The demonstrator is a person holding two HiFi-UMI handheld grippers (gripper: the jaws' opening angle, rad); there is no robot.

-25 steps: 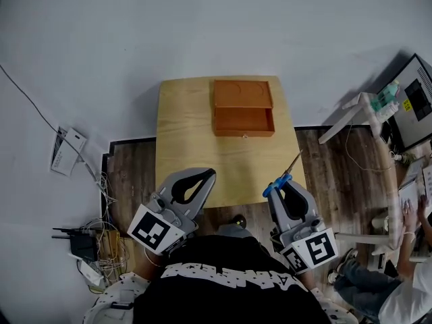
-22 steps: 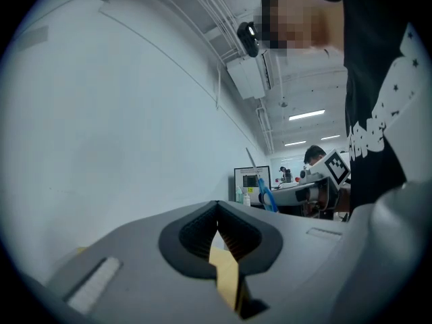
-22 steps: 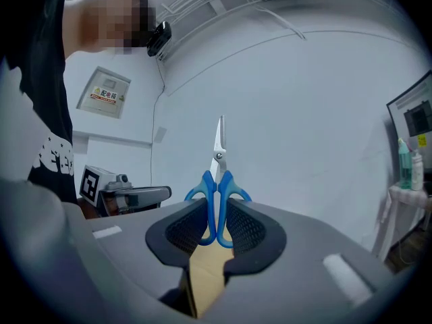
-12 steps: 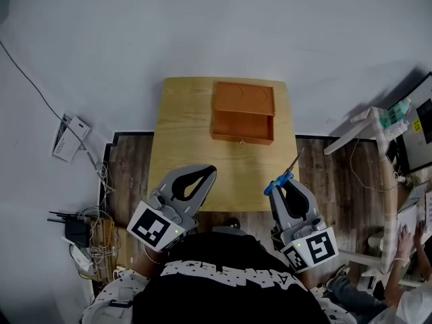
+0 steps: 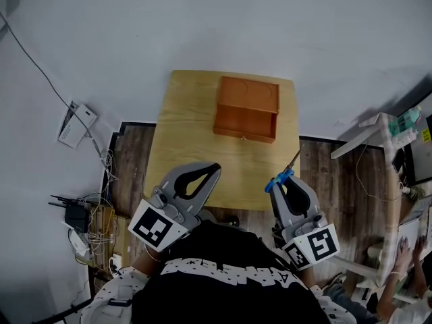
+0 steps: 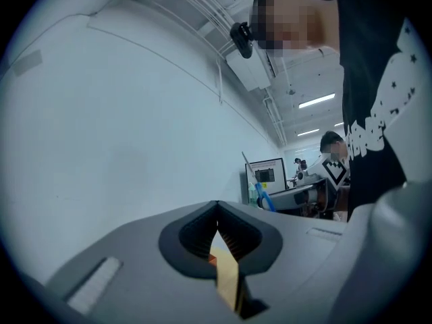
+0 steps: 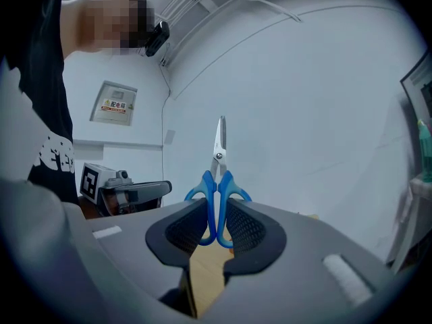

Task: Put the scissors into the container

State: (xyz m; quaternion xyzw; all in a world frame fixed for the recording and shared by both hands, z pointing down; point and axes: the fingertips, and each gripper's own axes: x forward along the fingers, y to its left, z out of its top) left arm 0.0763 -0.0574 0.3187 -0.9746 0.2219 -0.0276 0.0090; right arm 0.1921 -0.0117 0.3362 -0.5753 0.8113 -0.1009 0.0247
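right gripper (image 5: 282, 181) clenched on blue scissors (image 7: 218, 175), blades pointing away
left gripper (image 5: 212, 171) jaws pressed together, empty; orange container (image 5: 247, 109) well apart on table (image 5: 185, 144)

Scissors (image 7: 217, 181): blue handles, silver blades. Container (image 5: 246, 108) is orange-brown, table (image 5: 182, 140) pale yellow wood grain, floor (image 5: 131, 174) dark brown planks. Left gripper (image 5: 202, 174) and right gripper (image 5: 283, 181) are grey with black ribbed pads, marker cubes (image 5: 156, 227) are white with black square patterns, and the person's shirt (image 5: 223, 275) is black with white print.
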